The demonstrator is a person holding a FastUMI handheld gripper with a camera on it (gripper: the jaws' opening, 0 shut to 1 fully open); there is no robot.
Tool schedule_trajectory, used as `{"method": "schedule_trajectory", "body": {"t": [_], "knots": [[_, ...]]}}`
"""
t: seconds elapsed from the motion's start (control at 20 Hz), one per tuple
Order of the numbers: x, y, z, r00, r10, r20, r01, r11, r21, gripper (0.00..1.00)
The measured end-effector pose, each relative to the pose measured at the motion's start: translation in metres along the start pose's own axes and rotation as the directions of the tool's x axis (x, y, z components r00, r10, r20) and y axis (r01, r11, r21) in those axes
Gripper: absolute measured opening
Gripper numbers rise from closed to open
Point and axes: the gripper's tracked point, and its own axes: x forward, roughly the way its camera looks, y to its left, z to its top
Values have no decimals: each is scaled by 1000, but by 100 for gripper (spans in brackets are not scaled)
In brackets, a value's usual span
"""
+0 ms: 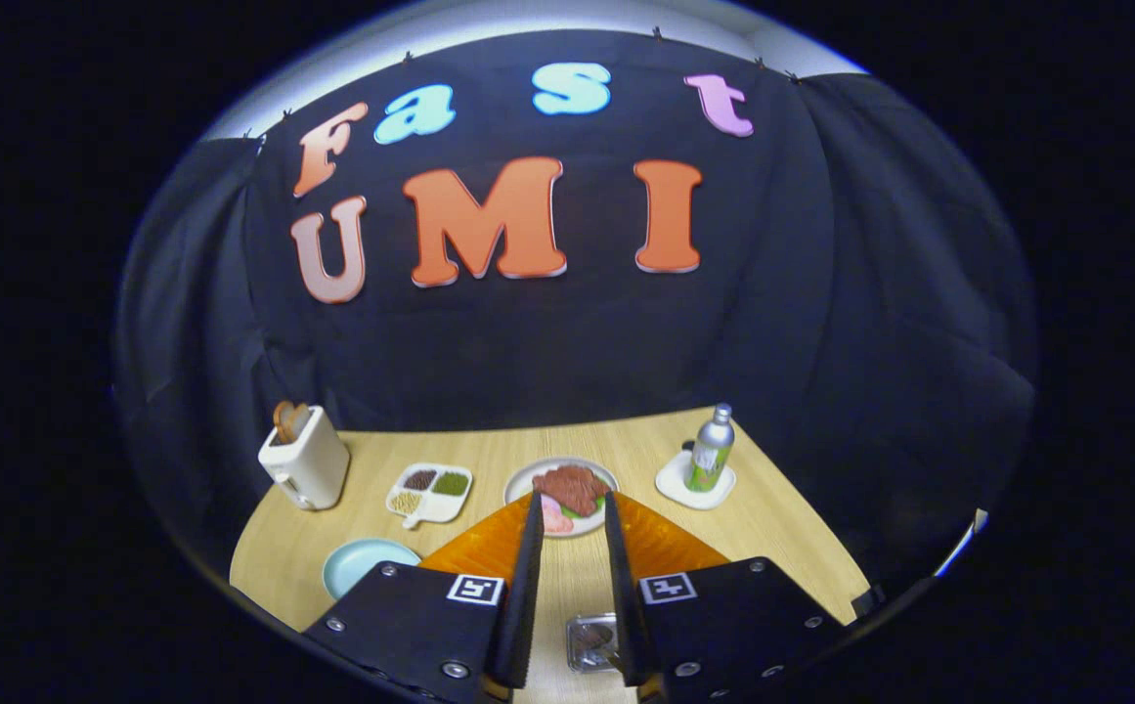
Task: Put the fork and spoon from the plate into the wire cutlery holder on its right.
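- Your jaws (572, 513) stand part open above the wooden table (782, 518), holding nothing; bare tabletop shows in the gap between the two fingers.
- Just beyond the fingertips (532, 508) sits a white plate (528, 479) carrying reddish meat and pink and green pieces; you cannot make out a fork or spoon on it.
- Low between the fingers, near their base, lies a small shiny square container (591, 640), partly hidden; what it is cannot be told.
- Left of the plate you have a divided dish (430, 491), a white toaster (305, 458) with bread, and a pale blue plate (357, 565).
- Right of the plate a bottle (711, 450) stands upright on a white coaster (679, 486).
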Motion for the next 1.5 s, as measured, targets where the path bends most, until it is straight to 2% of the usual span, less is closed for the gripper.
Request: {"method": "schedule_trajectory", "body": {"t": [0.2, 0.3, 0.4, 1.05, 1.2, 1.5], "knots": [[-15, 25, 59, 982, 54, 179, -53, 999, -9, 66], [-22, 41, 80, 970, 82, 230, -79, 997, -23, 76], [-26, 54, 94, 961, 102, 257, -96, 995, -36, 81], [-48, 120, 156, 896, 204, 395, -179, 979, -100, 88], [-53, 136, 164, 881, 229, 415, -204, 973, -105, 92], [-55, 150, 164, 870, 245, 427, -206, 969, -137, 93]]}}
